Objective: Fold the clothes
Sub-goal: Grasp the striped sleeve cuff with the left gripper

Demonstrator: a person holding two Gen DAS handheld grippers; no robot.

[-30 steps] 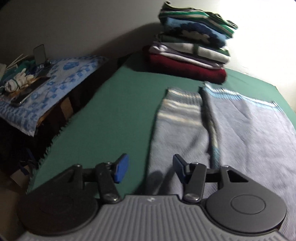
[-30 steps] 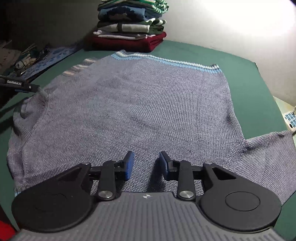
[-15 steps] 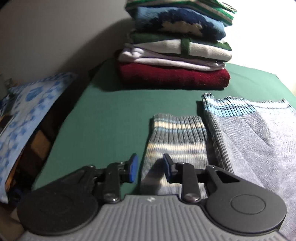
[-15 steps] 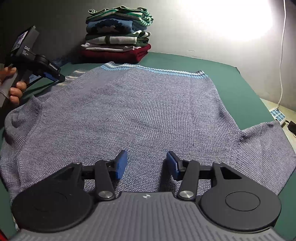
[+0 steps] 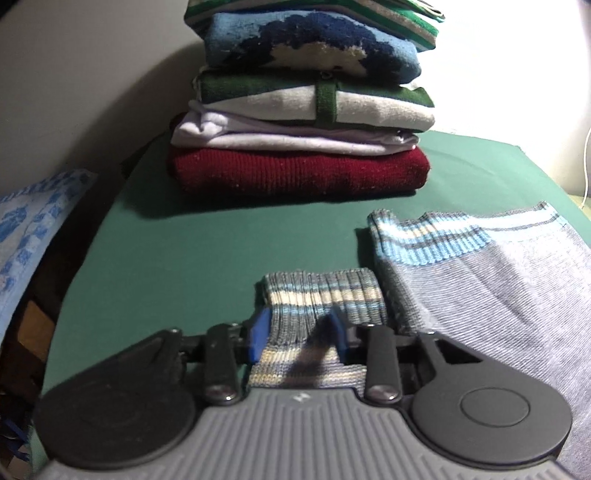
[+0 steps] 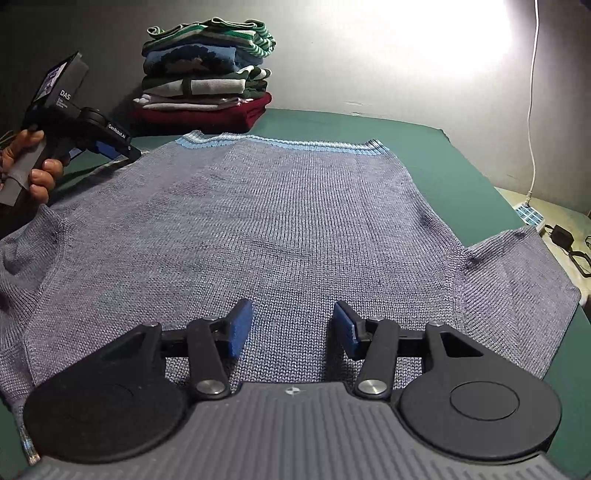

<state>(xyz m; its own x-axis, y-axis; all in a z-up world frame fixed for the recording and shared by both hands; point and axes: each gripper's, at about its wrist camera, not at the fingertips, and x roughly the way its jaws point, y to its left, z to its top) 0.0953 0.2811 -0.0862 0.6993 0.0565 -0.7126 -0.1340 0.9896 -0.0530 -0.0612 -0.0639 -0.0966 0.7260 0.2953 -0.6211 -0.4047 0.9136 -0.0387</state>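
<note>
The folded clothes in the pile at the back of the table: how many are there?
5, stacked: red sweater at the bottom, then lilac garment, green-and-white one, blue patterned sweater, green striped one on top. Thin items between them may be hidden.

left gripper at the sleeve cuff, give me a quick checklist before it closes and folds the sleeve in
1. Striped cuff lies between the fingers of the left gripper: ok, the blue pads sit either side of it.
2. Left jaws open, ready to close: ok, nothing clamped yet.
3. Only the cuff in the bite, not the green cloth under it: cannot tell.
4. Sweater body lies flat to take the sleeve: ok, spread out with minor creases near the shoulders.
5. Right gripper out of the fold path: not ok, it hovers open over the lower body of the sweater.
6. Folded stack clear of the sleeve: ok, a strip of bare cloth lies between them.
</note>
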